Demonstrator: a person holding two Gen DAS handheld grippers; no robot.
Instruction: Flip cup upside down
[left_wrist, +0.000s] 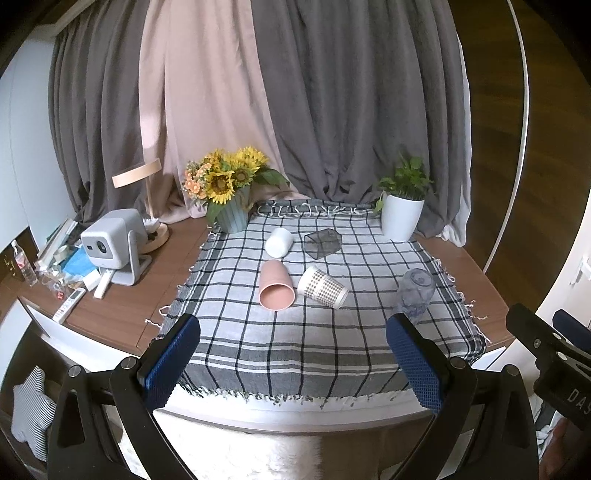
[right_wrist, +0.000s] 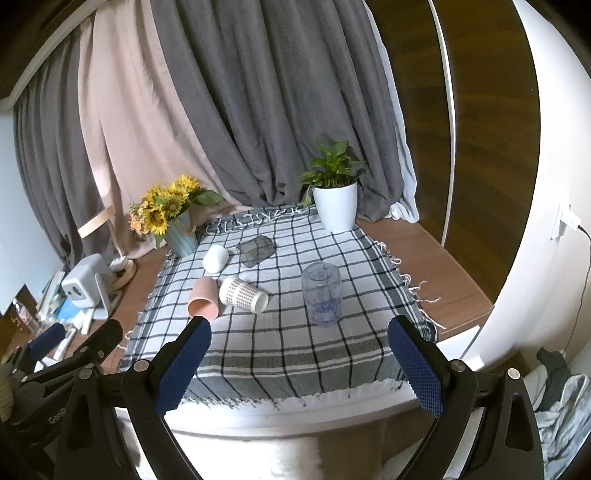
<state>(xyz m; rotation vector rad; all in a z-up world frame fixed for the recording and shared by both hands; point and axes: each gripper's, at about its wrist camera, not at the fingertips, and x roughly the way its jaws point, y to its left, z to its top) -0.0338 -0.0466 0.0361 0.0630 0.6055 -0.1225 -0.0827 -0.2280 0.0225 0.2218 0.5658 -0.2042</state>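
Observation:
Several cups are on the checked cloth (left_wrist: 314, 339). A pink cup (left_wrist: 275, 285) (right_wrist: 203, 301), a dotted paper cup (left_wrist: 322, 287) (right_wrist: 243, 294), a white cup (left_wrist: 279, 242) (right_wrist: 216, 258) and a dark see-through cup (left_wrist: 322, 242) (right_wrist: 255, 250) lie on their sides. A clear glass (left_wrist: 415, 292) (right_wrist: 321, 293) stands mouth down at the right. My left gripper (left_wrist: 293, 332) is open and empty, held back over the table's near edge. My right gripper (right_wrist: 300, 334) is open and empty too, in front of the clear glass.
A sunflower vase (left_wrist: 232, 214) and a white plant pot (left_wrist: 400, 218) stand at the cloth's back corners. A projector (left_wrist: 110, 243), lamp (left_wrist: 142, 177) and clutter sit on the wooden table (left_wrist: 155, 273) at the left. Curtains hang behind.

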